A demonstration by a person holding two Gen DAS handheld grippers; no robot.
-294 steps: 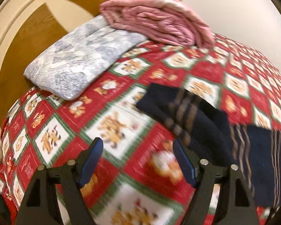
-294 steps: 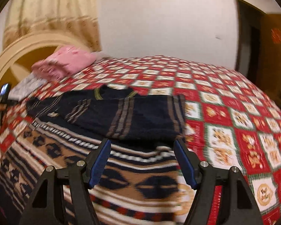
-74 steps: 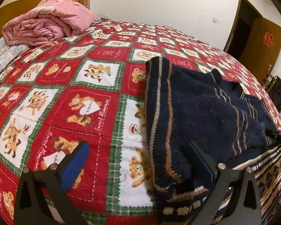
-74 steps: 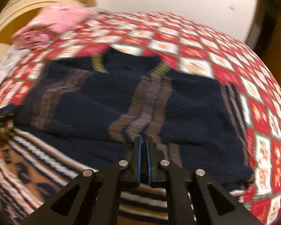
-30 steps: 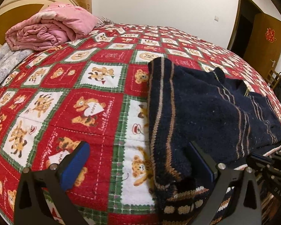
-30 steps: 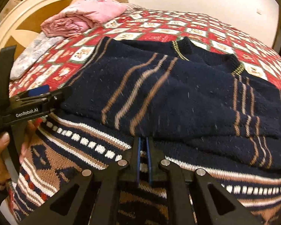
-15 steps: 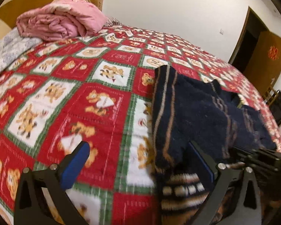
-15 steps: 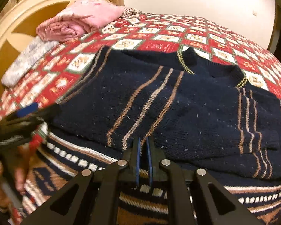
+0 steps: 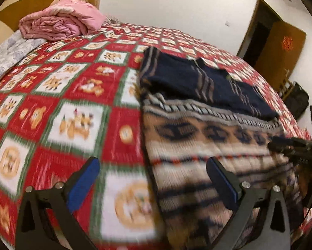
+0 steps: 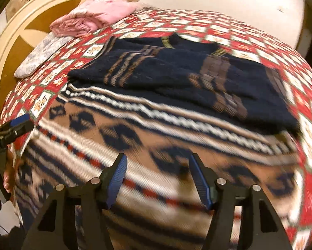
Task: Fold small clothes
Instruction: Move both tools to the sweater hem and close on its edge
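Note:
A knitted sweater lies flat on the bed, sleeves folded in over its navy upper half (image 9: pixel 197 83) (image 10: pixel 176 73); the tan patterned lower half (image 9: pixel 197 145) (image 10: pixel 156 135) is nearest to me. My left gripper (image 9: pixel 151 164) is open above the sweater's left edge, one finger over the bedspread, the other over the knit. My right gripper (image 10: pixel 157 159) hovers over the patterned part, its jaws opening, nothing between them. Each gripper shows at the edge of the other's view: the right gripper (image 9: pixel 291 145), the left gripper (image 10: pixel 16 125) with a hand (image 10: pixel 8 177) under it. Both views are motion-blurred.
The red bear-print bedspread (image 9: pixel 51 104) covers the bed. A folded pink quilt (image 9: pixel 60 25) (image 10: pixel 93 14) and a grey floral pillow (image 9: pixel 8 56) (image 10: pixel 43 52) lie by the round headboard (image 10: pixel 20 31). A brown door (image 9: pixel 276 45) and a dark bag (image 9: pixel 295 100) stand beyond the bed.
Both grippers have drawn back from the navy part toward the sweater's patterned lower half. The right gripper's jaws, shut before, now stand apart. The left gripper stays open.

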